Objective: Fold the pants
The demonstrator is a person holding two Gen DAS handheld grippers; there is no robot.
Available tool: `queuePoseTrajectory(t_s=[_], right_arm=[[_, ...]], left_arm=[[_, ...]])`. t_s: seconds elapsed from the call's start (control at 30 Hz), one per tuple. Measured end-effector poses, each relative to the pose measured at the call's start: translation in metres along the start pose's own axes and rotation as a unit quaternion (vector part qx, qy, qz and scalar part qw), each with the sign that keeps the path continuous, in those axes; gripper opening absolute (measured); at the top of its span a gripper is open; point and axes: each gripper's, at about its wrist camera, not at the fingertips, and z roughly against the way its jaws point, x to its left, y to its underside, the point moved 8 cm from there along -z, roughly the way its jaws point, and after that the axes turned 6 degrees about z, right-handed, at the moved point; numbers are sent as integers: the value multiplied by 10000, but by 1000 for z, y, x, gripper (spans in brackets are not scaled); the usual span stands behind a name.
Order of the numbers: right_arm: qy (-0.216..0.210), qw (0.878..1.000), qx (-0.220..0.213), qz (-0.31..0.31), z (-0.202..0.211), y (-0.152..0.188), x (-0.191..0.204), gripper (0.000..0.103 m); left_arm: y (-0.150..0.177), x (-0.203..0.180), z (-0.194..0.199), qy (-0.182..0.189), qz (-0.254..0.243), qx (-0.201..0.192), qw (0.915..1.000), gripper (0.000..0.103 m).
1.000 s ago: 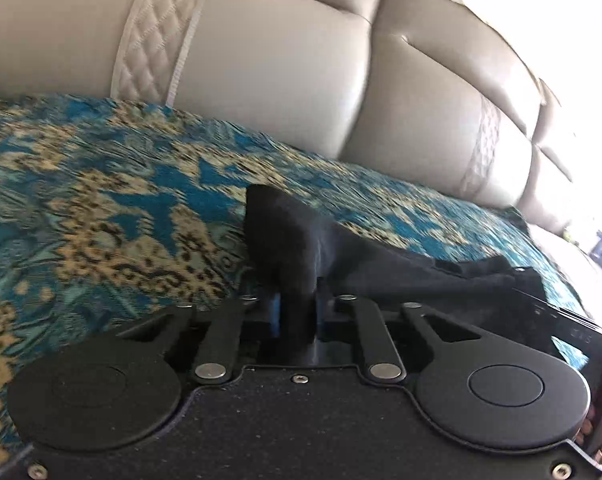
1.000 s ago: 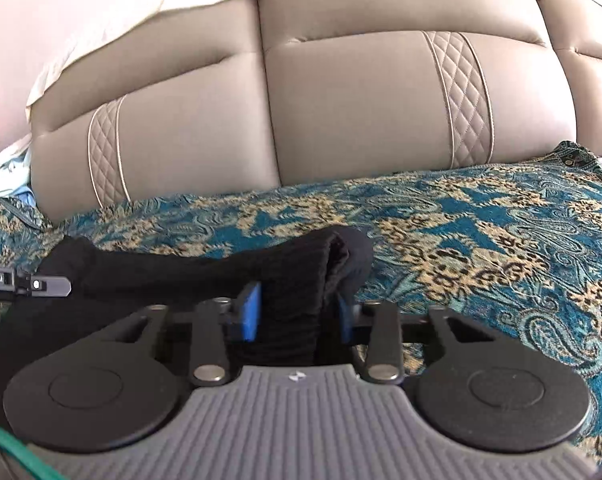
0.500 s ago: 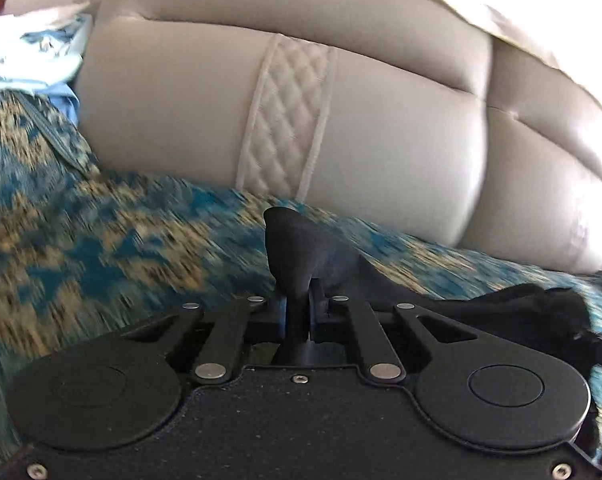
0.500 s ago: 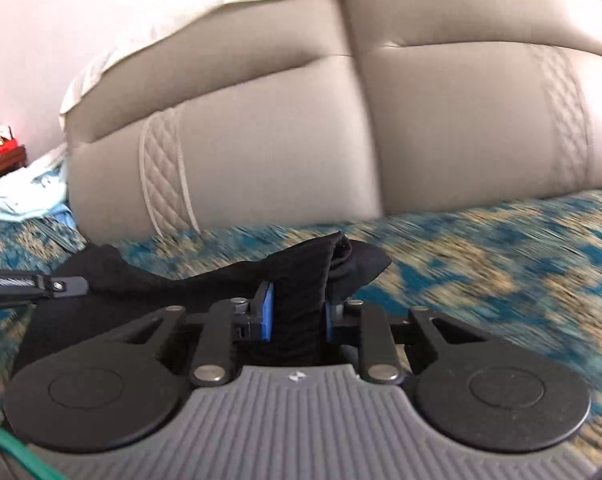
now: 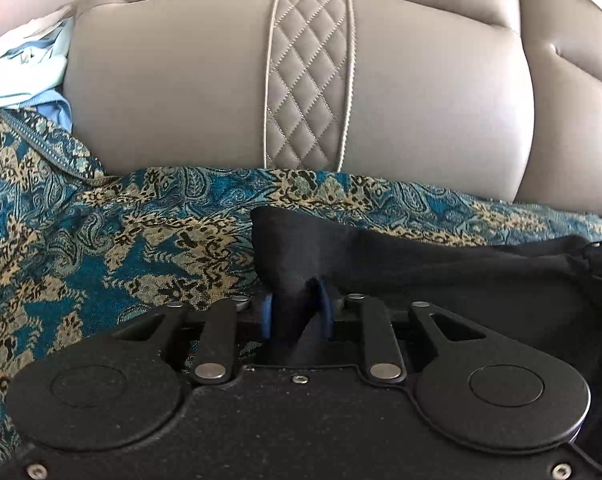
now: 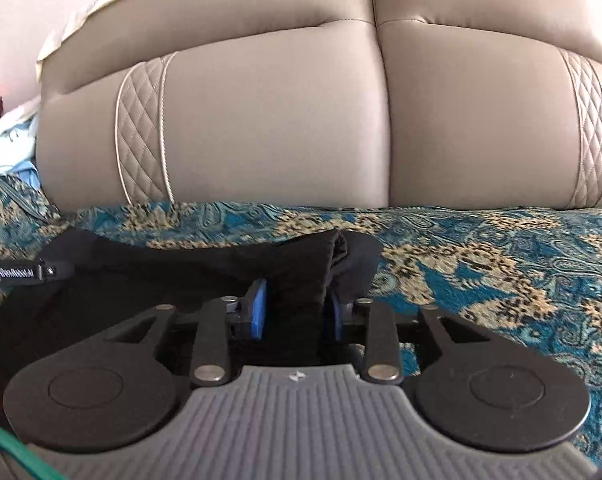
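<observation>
The black pants (image 5: 441, 268) lie on a teal and gold patterned bedspread (image 5: 121, 240), close to a beige padded headboard. My left gripper (image 5: 297, 314) is shut on one corner of the pants, which sticks up between the blue pads. My right gripper (image 6: 297, 310) is shut on a thick ribbed bunch of the black pants (image 6: 301, 268) at the other end. The fabric runs between the two grippers. The left gripper's side (image 6: 25, 272) shows at the left edge of the right wrist view.
The beige padded headboard (image 5: 301, 92) with quilted strips stands right behind the pants. Light blue cloth (image 5: 29, 68) is piled at the far left beside it. The bedspread (image 6: 501, 264) stretches to the right.
Both grippers have carried the pants forward towards the headboard, which is now much nearer. The left view has swung to face it squarely. Both grips are unchanged.
</observation>
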Motion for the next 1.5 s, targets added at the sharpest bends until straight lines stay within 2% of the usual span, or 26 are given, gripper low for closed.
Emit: queuePoseTrajectory(t_s=[0.07, 0.13, 0.17, 0.3, 0.4, 0.5, 0.67, 0.8, 0.97, 1.03, 1.1, 1.13, 1.17, 1.2, 1.37, 1.5], right_arm=[[115, 9998, -141, 36, 1, 6, -2, 60], [66, 9997, -135, -215, 2, 7, -9, 66], [44, 9994, -105, -333, 2, 7, -12, 70], [224, 9984, -3, -515, 6, 11, -18, 78], [455, 9984, 20, -322, 15, 17, -17, 86], [590, 9981, 18, -178, 28, 25, -18, 88], [738, 9970, 123, -186, 47, 33, -24, 90], [677, 9973, 115, -259, 64, 33, -23, 93], [715, 9974, 76, 8, 81, 29, -20, 95], [630, 9979, 132, 98, 84, 30, -16, 92], [552, 9980, 171, 244, 85, 34, -10, 68], [538, 9978, 226, 317, 84, 36, -6, 62], [512, 9976, 258, 376, 84, 37, -3, 48], [448, 9977, 269, 428, 83, 37, 2, 41], [556, 9955, 342, 691, 68, 32, 10, 35], [629, 9954, 393, 605, 52, 26, 4, 33]], left_arm=[[2, -1, 0, -61, -106, -9, 9999, 28], [1, 0, 0, -168, -133, -14, 9998, 35], [1, 1, 1, -256, -146, -15, 9996, 43], [4, 1, 12, -269, -184, 47, 9995, 56], [11, -2, 26, -201, -285, 70, 9994, 70], [19, -5, 41, -146, -384, 48, 9991, 78], [30, -7, 64, -122, -374, 101, 9992, 79], [38, -8, 82, -56, -356, 133, 9993, 81], [46, -7, 101, -39, -373, 74, 9993, 86], [49, -6, 105, -22, -366, 85, 9993, 86], [53, -5, 107, -13, -387, 100, 9992, 86], [54, -5, 108, -31, -413, 101, 9991, 86], [55, -4, 107, -55, -440, 103, 9990, 86], [57, -3, 106, -95, -469, 104, 9988, 86], [62, 2, 97, -159, -417, 157, 9989, 86], [64, 4, 92, -68, -242, 155, 9996, 86]])
